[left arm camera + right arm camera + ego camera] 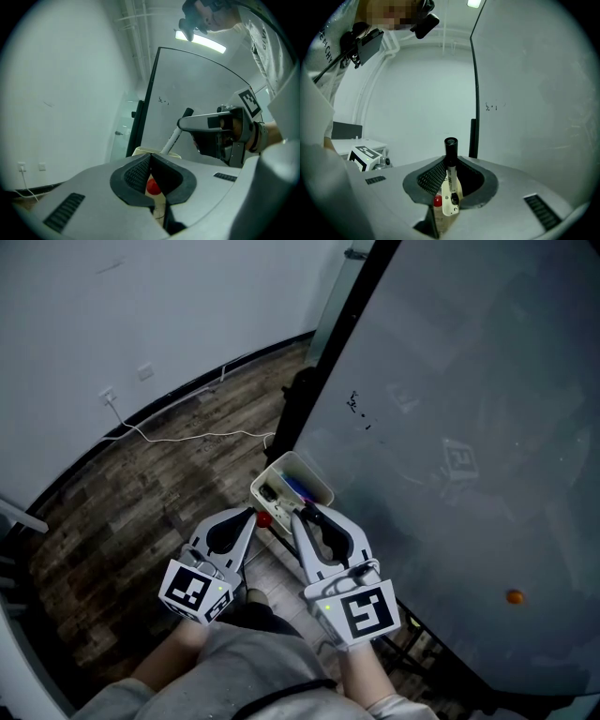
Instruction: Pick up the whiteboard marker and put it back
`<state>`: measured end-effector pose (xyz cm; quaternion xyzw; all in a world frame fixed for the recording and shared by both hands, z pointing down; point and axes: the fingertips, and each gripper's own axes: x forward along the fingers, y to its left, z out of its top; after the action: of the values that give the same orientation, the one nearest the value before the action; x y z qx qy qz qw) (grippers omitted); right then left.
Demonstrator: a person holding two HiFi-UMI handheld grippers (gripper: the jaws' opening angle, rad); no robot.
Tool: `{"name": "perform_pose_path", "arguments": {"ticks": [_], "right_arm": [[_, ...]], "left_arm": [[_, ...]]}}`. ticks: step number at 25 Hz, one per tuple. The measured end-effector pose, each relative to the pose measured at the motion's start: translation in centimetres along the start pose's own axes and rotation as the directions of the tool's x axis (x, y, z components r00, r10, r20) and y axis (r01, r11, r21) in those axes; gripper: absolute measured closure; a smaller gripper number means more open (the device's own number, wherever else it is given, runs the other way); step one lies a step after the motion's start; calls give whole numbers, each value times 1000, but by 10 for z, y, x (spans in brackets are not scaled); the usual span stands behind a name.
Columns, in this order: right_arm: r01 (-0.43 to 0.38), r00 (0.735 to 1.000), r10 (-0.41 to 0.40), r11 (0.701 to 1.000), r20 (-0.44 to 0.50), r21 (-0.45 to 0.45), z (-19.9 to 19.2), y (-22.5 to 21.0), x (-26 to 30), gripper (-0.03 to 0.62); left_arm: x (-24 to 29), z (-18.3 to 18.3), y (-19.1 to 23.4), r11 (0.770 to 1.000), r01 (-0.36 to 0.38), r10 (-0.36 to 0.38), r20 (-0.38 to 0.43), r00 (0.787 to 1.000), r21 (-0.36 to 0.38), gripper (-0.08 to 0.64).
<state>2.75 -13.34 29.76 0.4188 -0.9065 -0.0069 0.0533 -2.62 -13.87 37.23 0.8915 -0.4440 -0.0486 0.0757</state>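
Note:
The whiteboard marker (451, 185) has a white body and a black cap, and it stands upright between the pads of my right gripper (451, 171), which is shut on it. From the left gripper view the marker (172, 139) slants up out of the right gripper (183, 124), above the white holder box (140, 151). In the head view the right gripper (304, 516) is just in front of the holder box (317, 479) at the whiteboard's edge. My left gripper (251, 515) sits beside it to the left, shut and holding nothing.
The big whiteboard (469, 446) fills the right side, with small black marks (354, 404) and an orange magnet (515, 596). A red object (264, 518) sits by the box, and a blue marker (298, 489) lies inside. Wooden floor and a white cable (187, 435) lie to the left.

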Motion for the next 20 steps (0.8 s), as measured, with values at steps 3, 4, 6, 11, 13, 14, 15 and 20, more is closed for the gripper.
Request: {"name": "perform_pose_path", "arguments": {"ticks": [3, 4, 6, 11, 13, 14, 15, 20], "right_arm": [[5, 1000, -5, 1000, 2, 6, 5, 0, -1, 514], [6, 1000, -6, 1000, 5, 5, 7, 0, -2, 514], [8, 1000, -8, 1000, 12, 0, 10, -1, -2, 514], [23, 999, -23, 1000, 32, -9, 18, -3, -6, 514], [19, 999, -18, 1000, 40, -11, 22, -1, -7, 514], [10, 999, -9, 1000, 50, -12, 25, 0, -8, 514], [-2, 998, 3, 1000, 62, -12, 28, 1, -8, 514], [-23, 997, 24, 1000, 80, -17, 36, 3, -8, 514]], "left_arm": [[0, 0, 1, 1000, 2, -2, 0, 1000, -2, 545], [0, 1, 1, 1000, 3, -3, 2, 1000, -2, 545], [0, 2, 1, 1000, 7, -7, 7, 1000, 0, 545], [0, 7, 0, 1000, 9, -9, 15, 1000, -5, 545], [0, 8, -1, 1000, 12, -12, 17, 1000, -4, 545], [0, 9, -1, 1000, 13, -13, 18, 1000, -5, 545], [0, 10, -2, 1000, 13, -13, 19, 1000, -6, 545], [1, 10, -1, 1000, 12, -12, 22, 1000, -4, 545]]}}
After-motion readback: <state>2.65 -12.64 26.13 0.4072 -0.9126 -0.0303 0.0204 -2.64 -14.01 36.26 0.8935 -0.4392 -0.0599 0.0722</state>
